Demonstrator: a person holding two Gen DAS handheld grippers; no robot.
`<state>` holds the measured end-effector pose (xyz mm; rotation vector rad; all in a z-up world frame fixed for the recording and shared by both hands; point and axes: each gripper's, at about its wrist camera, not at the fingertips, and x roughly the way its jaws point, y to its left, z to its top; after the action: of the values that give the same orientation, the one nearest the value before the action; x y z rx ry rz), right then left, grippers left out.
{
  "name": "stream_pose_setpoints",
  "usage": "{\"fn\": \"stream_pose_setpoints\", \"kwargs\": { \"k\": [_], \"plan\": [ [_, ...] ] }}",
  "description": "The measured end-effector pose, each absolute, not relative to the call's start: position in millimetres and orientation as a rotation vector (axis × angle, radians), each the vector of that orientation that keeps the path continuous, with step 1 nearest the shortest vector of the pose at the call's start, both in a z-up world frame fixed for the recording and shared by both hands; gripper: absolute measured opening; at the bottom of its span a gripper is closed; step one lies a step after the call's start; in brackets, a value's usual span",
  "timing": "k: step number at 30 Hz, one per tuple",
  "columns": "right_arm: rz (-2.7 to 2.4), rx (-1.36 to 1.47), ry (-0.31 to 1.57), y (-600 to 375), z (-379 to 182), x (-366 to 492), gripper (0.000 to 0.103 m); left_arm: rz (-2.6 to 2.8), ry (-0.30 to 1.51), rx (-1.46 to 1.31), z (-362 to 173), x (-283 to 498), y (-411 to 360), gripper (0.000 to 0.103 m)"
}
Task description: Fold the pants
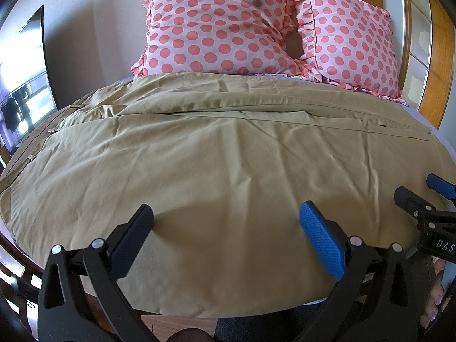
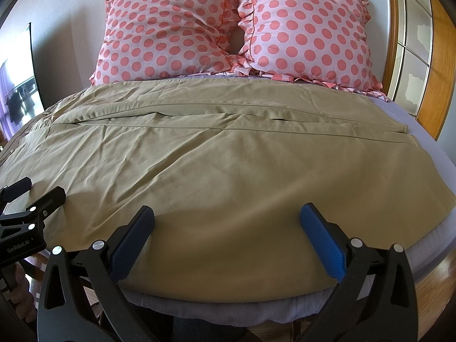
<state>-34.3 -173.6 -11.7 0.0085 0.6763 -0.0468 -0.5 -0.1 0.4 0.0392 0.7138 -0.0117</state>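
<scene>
Khaki pants [image 1: 216,154] lie spread flat across the bed, and they fill the middle and lower part of both wrist views; the waistband with its belt loops is at the left edge of the frame, and the leg ends reach toward the right edge. One leg lies beside the other, and a long seam line between them runs from left to right across the middle of the frame. The cloth has soft wrinkles but no fold is made in it. Left gripper [image 1: 226,233] hovers low at the bottom of its own view, above the near edge of the pants, with the jaws wide apart and nothing between them; one finger pad is blue [image 1: 320,242] and the other is dark. Right gripper [image 2: 226,233] stands in the same manner at the bottom of its view, also released and holding nothing, over the near hem of the cloth. In the left wrist view the right gripper shows at the lower right edge, and in the right wrist view the left gripper shows at the lower left edge. Two pink pillows with coral dots [image 2: 236,28] lean side by side at the top of the frame, touching each other. Lavender sheet [image 2: 444,154] shows at the right side, beside a wooden frame [image 2: 441,57].
</scene>
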Motion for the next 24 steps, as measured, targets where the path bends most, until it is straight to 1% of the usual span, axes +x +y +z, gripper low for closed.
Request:
{"fn": "stream_pose_setpoints", "kwargs": {
  "k": [4, 7, 11, 14, 16, 17, 19, 20, 21, 24],
  "plan": [
    [-0.036, 0.0, 0.648, -173.0, -13.7, -38.3, 0.102, -0.014, 0.716, 0.039, 0.6, -0.2, 0.2, 0.101],
    [-0.01, -0.014, 0.685, -184.9, -7.7, -30.7, 0.102, -0.022, 0.726, 0.047, 0.9, 0.9, 2.1, 0.101],
    [-0.103, 0.096, 0.626, -232.3, 41.0, -11.9, 0.102, 0.019, 0.684, 0.118, 9.6, -6.0, 1.9, 0.101],
    [-0.207, 0.248, 0.682, -289.4, 79.8, 38.5, 0.102, 0.012, 0.641, 0.128, 20.3, -6.2, 4.2, 0.101],
    [-0.332, 0.302, 0.725, -321.1, 92.2, 78.9, 0.101, -0.002, 0.627, 0.108, 27.0, -3.3, 7.1, 0.101],
    [-0.401, 0.323, 0.748, -338.7, 95.0, 106.2, 0.098, -0.02, 0.618, 0.085, 31.2, -0.4, 9.2, 0.101],
    [-0.48, 0.348, 0.793, -362.5, 92.2, 145.7, 0.084, -0.045, 0.609, 0.058, 35.1, 2.0, 12.3, 0.101],
    [-0.523, 0.367, 0.821, -376.3, 87.6, 166.9, 0.081, -0.06, 0.604, 0.043, 37.1, 5.1, 14.1, 0.101],
    [-0.565, 0.399, 0.846, -390.2, 80.9, 190.2, 0.075, -0.071, 0.599, 0.032, 38.5, 7.1, 15.1, 0.101],
    [-0.69, 0.444, 0.889, -417.7, 59.4, 245.1, 0.069, -0.093, 0.592, 0.002, 41.7, 16.4, 19.8, 0.101]
  ]
}}
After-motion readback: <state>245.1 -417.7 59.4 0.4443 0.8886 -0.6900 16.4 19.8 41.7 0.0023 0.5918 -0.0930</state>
